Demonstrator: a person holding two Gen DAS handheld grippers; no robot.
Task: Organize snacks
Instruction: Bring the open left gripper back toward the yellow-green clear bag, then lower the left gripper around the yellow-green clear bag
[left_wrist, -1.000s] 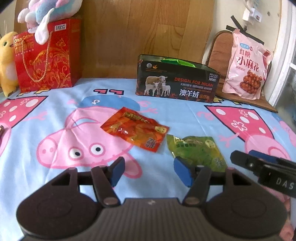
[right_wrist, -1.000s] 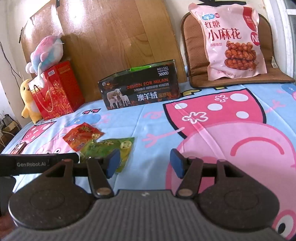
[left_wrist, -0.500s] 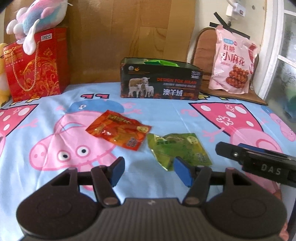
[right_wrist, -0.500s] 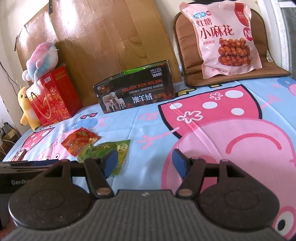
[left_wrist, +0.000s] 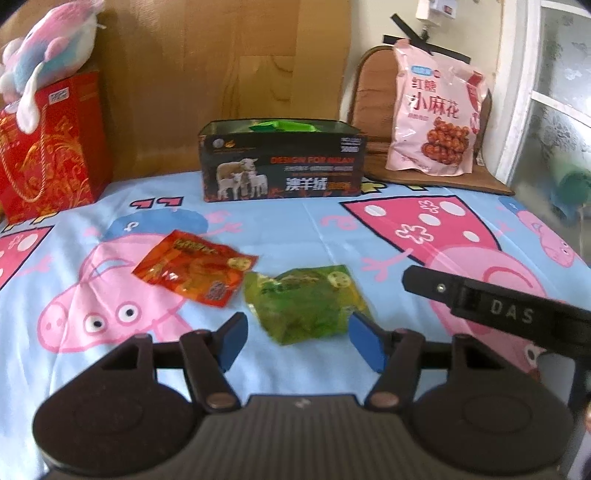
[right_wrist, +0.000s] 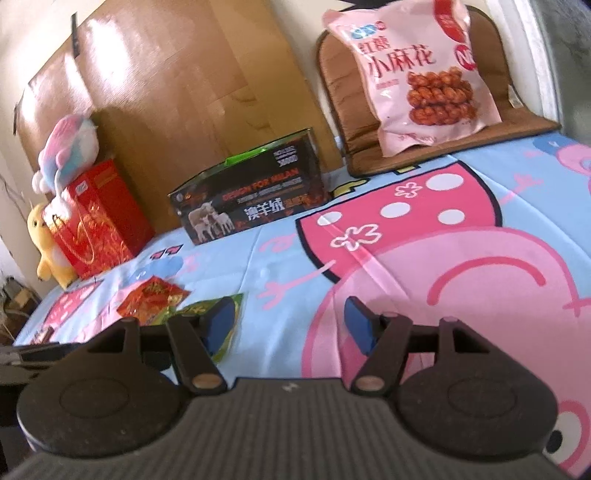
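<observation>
Green snack packet ahead of parted left jaws

The green snack packet (left_wrist: 308, 302) lies flat mid-bedsheet (left_wrist: 295, 229), beside the red packet (left_wrist: 194, 267). The left gripper (left_wrist: 299, 341) hovers half-open just short of it, gripping nothing; the right gripper (right_wrist: 286, 326) is opening, empty.

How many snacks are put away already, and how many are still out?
Something green already sits in the black box; how many is unclear. Both tongs, left and right, are open and hold nothing. The left faces the green packet. It and the red packet are still out.
</observation>
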